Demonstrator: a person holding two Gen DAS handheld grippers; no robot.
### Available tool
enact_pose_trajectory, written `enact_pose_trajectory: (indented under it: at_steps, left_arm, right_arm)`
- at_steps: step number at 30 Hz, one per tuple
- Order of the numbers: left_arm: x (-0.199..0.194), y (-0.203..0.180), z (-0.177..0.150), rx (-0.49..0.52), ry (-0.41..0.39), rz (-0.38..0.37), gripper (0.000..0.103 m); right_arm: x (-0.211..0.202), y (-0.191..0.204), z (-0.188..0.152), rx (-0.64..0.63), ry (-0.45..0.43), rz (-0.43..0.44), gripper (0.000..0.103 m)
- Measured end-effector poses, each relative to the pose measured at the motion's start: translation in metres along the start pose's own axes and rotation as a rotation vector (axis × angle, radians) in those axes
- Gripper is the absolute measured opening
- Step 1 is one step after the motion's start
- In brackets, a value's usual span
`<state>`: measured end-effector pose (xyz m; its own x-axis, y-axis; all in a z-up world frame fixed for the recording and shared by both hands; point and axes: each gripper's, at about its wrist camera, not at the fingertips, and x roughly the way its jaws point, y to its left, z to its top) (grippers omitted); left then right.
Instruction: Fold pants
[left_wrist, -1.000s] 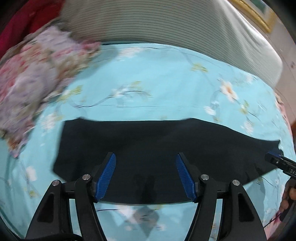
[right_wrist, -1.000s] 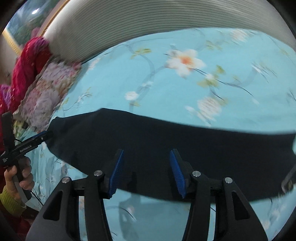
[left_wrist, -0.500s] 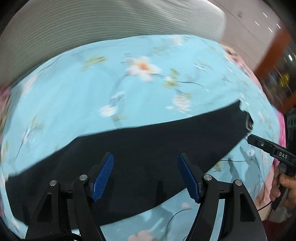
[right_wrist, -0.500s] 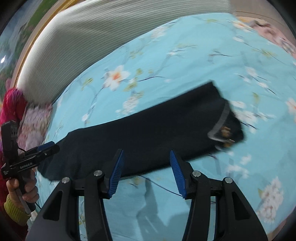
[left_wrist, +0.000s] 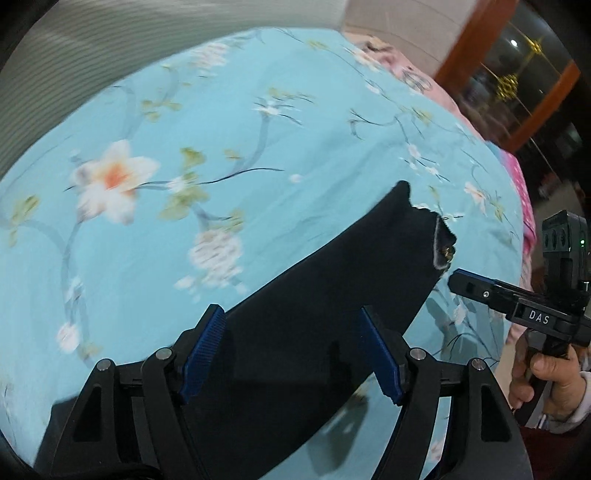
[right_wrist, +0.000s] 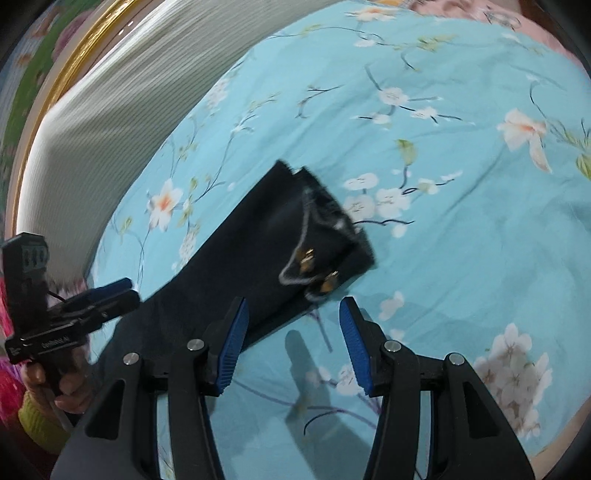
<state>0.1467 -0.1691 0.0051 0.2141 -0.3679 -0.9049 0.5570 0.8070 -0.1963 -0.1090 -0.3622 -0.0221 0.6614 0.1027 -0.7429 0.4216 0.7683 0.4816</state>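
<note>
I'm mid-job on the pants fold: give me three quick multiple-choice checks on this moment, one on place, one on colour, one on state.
1. Where do the pants lie?
A. On the flowered sheet
B. On a wooden floor
C. Over a chair back

2. What colour are the pads of the right gripper?
A. Red
B. Blue
C. White

3. What is the left gripper doing?
A. Clamped on the waistband
B. Open above the pants, gripping nothing
C. Holding a hanger

Answers: 1 A, the dark cloth lies flat on the light blue sheet. 2 B, both pads are blue. 3 B, its jaws stand apart with no cloth pinched between them.
</note>
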Motion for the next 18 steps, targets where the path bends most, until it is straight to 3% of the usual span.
enact_pose_trajectory:
  at_steps: [13,14,16,18]
  left_arm:
    - [0.069,-0.043,0.065,0.163,0.149,-0.125,0.074]
    - [0.074,-0.046,0.068,0.169,0.162,-0.13,0.074]
    - [0.086,-0.052,0.076,0.176,0.194,-0.149,0.074]
    - [0.098,-0.059,0.083,0.182,0.221,-0.164,0.073]
  right_arm:
    - [0.023,-0.016,0.011,0.098,0.01,0.075,0.052]
    - [0.024,-0.017,0.011,0.097,0.005,0.08,0.049]
    - [0.027,-0.021,0.011,0.102,0.01,0.089,0.03]
    - [0.028,-0.032,0.011,0.133,0.02,0.106,0.018]
